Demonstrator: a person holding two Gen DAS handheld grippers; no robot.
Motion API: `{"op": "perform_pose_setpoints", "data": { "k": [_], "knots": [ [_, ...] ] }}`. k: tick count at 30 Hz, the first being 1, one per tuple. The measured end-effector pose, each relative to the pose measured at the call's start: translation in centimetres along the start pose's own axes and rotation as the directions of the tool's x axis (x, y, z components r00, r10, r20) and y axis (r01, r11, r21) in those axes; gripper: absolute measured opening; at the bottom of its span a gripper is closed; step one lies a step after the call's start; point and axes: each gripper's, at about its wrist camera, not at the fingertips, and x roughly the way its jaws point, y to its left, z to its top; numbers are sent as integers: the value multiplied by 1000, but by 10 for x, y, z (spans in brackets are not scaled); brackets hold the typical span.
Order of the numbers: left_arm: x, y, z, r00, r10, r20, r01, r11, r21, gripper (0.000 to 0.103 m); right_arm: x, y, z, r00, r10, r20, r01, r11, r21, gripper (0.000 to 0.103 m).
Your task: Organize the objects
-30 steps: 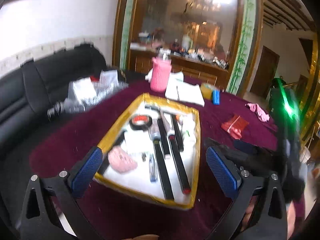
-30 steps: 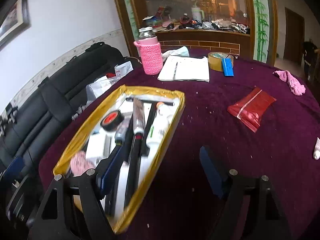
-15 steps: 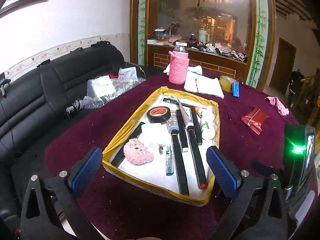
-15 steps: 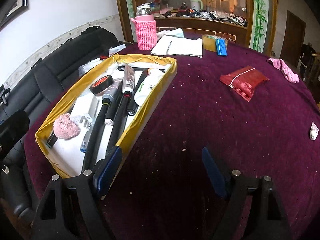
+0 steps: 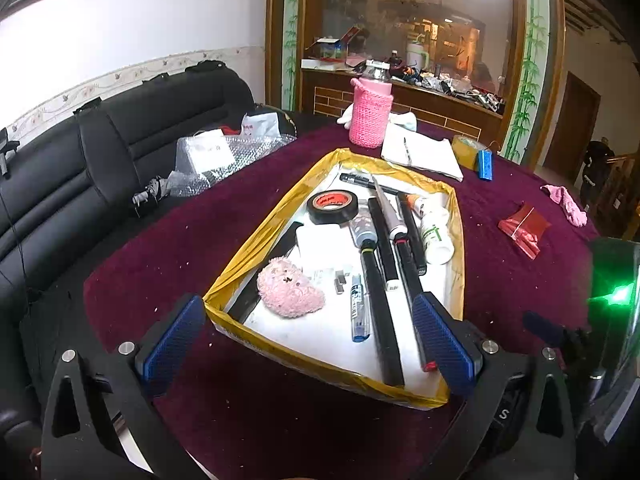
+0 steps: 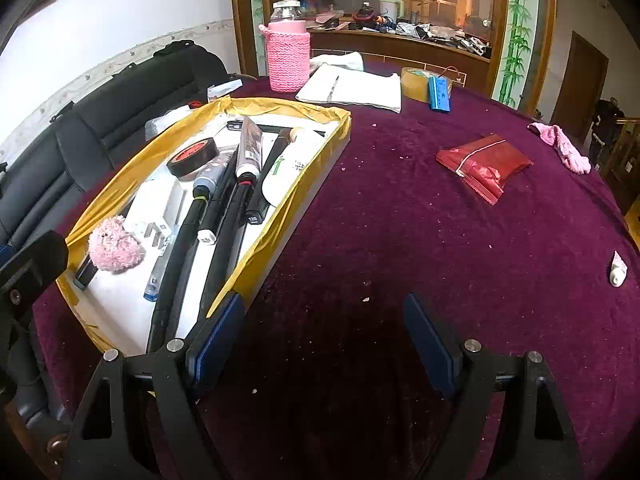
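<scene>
A shallow box with a yellow taped rim lies on the purple tablecloth. It holds a black tape roll, a pink fluffy ball, long black markers, a blue pen and a white bottle. My left gripper is open and empty, its fingers spread either side of the box's near end. My right gripper is open and empty over bare cloth, with its left finger beside the box's near right corner.
Loose on the cloth are a red packet, a pink cloth, a small white tube, an open notebook, a tan tape roll, a blue battery and a pink knitted bottle. A black sofa with bubble wrap stands left.
Both grippers have sunk and tipped down toward the table. The right gripper's left finger has shifted from over the box's inside to its right corner. Both stay open.
</scene>
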Motion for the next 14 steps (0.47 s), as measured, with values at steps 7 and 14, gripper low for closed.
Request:
{"op": "perform_pose_setpoints", "data": {
  "k": [7, 14],
  "knots": [
    [6, 6, -2, 1000, 9, -10, -9, 1000, -5, 103, -7, 9, 2, 996, -73, 50, 76, 996, -45, 78],
    [8, 8, -3, 1000, 16, -24, -17, 1000, -11, 103, -11, 18, 2, 987, -139, 75, 146, 985, -94, 78]
  ]
}}
